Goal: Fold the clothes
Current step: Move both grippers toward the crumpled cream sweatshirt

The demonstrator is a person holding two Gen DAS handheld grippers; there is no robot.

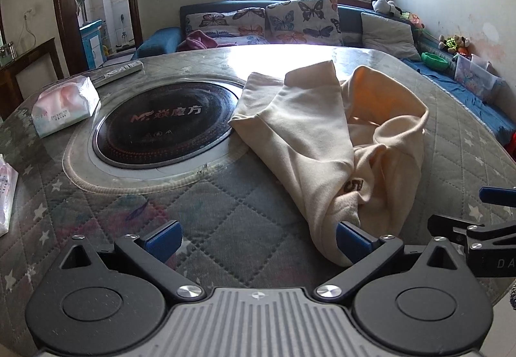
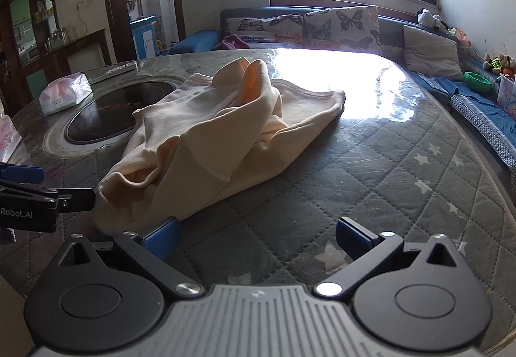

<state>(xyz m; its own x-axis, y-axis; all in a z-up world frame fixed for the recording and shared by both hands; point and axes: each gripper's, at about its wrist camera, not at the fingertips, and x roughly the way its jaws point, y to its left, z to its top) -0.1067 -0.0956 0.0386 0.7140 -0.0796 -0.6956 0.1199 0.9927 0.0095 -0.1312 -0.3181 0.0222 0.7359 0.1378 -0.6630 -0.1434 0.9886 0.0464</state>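
Observation:
A cream sweatshirt [image 1: 325, 138] lies crumpled on the quilted round table [image 1: 225, 212], a brown printed patch showing near its lower edge. In the left wrist view my left gripper [image 1: 258, 239] is open, its right blue pad touching the garment's near hem and its left pad over bare cover. In the right wrist view the same sweatshirt [image 2: 209, 144] lies ahead and to the left. My right gripper [image 2: 256, 236] is open, its left pad at the cloth's near edge. Each view shows the other gripper's black frame at its side edge.
A round black hotplate [image 1: 164, 125] is set in the table's middle, partly under the garment. Two tissue packs [image 1: 64, 105] and a remote [image 1: 117, 72] lie at the left. A sofa with butterfly cushions [image 1: 274, 22] and toys runs behind and to the right.

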